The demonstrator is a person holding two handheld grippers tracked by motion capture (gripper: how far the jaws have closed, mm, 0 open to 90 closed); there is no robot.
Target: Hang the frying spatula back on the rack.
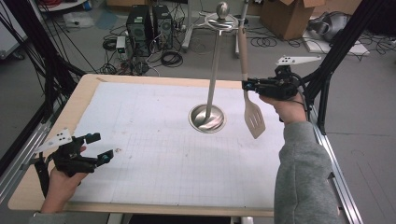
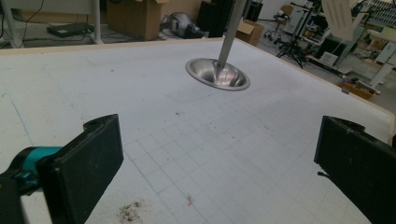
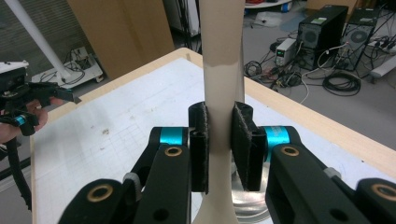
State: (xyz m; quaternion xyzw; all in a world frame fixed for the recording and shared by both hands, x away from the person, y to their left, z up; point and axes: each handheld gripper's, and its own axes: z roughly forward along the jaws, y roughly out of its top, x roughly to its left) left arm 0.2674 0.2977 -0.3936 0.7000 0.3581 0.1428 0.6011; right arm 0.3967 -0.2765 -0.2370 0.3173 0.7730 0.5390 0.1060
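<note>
A slotted spatula (image 1: 253,118) with a pale handle hangs upright to the right of a metal stand. The stand has a round dished base (image 1: 208,118) on the white grid mat, and its thin pole (image 1: 215,60) ends in a ball top. My right gripper (image 1: 245,85) comes in from the right, raised above the mat, and is shut on the spatula handle (image 3: 219,70). Both pads press on the handle, seen close in the right gripper view (image 3: 219,135). My left gripper (image 1: 102,146) rests near the table's front left with its jaws wide open (image 2: 217,140) and nothing between them, facing the stand base (image 2: 217,74).
The white grid mat (image 1: 154,140) covers most of the wooden table (image 1: 88,81). Beyond its far edge the floor holds computer towers (image 1: 148,23), tangled cables and a cardboard box (image 1: 289,16). Black frame struts (image 1: 327,70) rise at the table's right side.
</note>
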